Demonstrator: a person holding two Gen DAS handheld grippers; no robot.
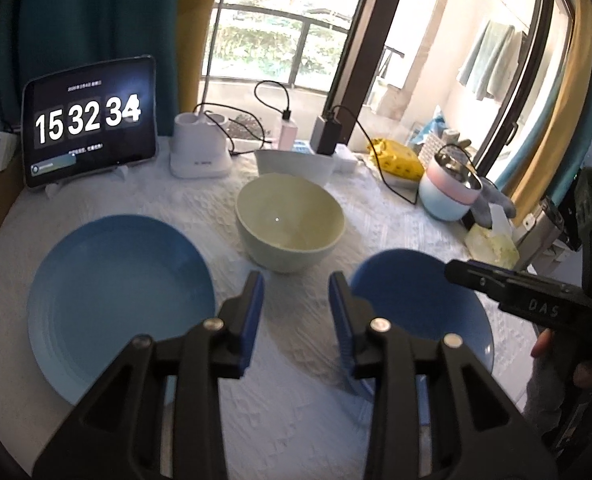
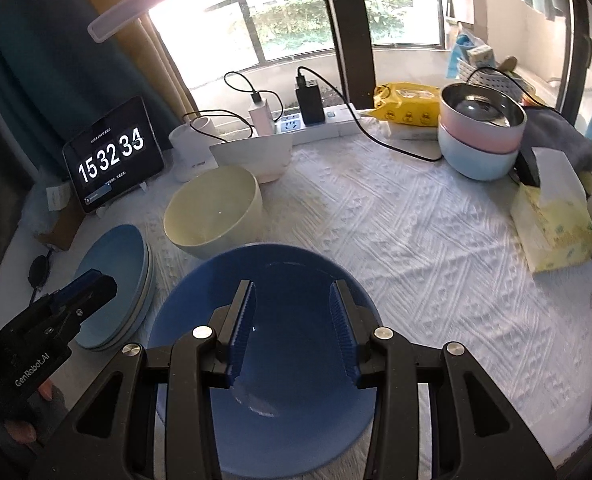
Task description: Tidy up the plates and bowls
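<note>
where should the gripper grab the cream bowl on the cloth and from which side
Best bet is the rim of the cream bowl: one finger inside, one outside the thin wall, coming down from above on the near edge. It sits upright and empty, and its round body looks too wide to span. The right gripper, open over the dark blue bowl, seems nearest.

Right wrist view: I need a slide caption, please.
Right gripper open over a blue bowl, cream bowl and stacked blue plates beyond.

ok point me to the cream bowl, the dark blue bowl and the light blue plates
cream bowl [image 1: 290,220]: left wrist view, inner wall.
dark blue bowl [image 2: 292,300]: right wrist view, inside bottom between the jaws.
light blue plates [image 1: 116,292]: left wrist view, flat centre of the top plate.
</note>
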